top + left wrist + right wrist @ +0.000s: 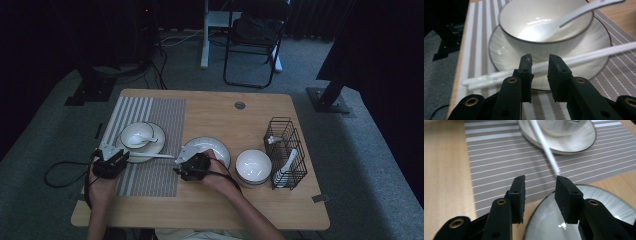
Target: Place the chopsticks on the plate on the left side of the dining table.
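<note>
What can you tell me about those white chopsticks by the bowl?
The chopsticks are a pair of long, slim white sticks, smooth like plastic. They lie nearly flat and side by side across the front rim of the plate under the bowl, tips over the striped mat. The left gripper has open fingers astride them, not pressing.

Dim room, bowl glare, blurry bg

A pair of white chopsticks (pixel 579 58) lies side by side across the plate's (pixel 499 53) near rim, over the striped mat (pixel 499 157).
</note>
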The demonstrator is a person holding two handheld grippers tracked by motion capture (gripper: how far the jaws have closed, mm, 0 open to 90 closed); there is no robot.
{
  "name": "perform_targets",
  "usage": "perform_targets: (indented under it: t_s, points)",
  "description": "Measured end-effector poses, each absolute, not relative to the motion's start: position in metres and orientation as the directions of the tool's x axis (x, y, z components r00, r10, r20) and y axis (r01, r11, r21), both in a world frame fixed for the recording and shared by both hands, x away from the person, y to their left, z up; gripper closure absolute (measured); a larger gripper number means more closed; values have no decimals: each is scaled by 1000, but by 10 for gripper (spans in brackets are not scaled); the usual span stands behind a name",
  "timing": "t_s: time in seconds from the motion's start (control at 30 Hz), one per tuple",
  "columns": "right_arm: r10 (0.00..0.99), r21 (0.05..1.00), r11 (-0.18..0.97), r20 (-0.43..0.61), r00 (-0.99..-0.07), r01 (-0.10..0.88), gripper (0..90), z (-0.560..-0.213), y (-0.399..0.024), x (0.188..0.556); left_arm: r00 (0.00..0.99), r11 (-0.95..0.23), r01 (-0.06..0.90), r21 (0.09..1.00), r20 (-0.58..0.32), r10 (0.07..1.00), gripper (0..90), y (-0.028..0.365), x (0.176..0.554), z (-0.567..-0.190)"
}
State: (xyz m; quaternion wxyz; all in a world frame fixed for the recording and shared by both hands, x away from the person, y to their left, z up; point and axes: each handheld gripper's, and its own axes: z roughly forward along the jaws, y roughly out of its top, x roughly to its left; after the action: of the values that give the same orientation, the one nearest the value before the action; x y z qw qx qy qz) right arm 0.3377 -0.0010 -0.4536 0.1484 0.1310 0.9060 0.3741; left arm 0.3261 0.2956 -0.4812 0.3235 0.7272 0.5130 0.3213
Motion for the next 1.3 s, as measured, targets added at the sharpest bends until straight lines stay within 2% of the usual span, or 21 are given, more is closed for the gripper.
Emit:
perform_targets:
  t_s: [0.3, 0.4, 0.6, 0.83, 1.3]
  points:
    - [361, 739, 657, -129, -924, 153, 592, -474, -10, 319, 210, -224, 548, 806, 127, 969, 708, 332, 339, -474]
    - [362, 732, 661, -118, -925, 165, 585, -481, -12, 315, 192, -205, 560, 803, 115, 975, 666, 347, 345, -470]
    - [358, 733, 657, -96, -929, 177, 575, -486, -11, 313, 136, -177, 573, 800, 121, 983, 667, 368, 357, -471]
    - [341, 725, 668, -96, -935, 169, 571, -490, -9, 310, 91, -131, 587, 799, 96, 991, 667, 380, 361, -477]
    - [328, 734, 658, -77, -942, 169, 566, -489, -9, 309, 77, -112, 622, 775, 82, 994, 667, 386, 365, -490]
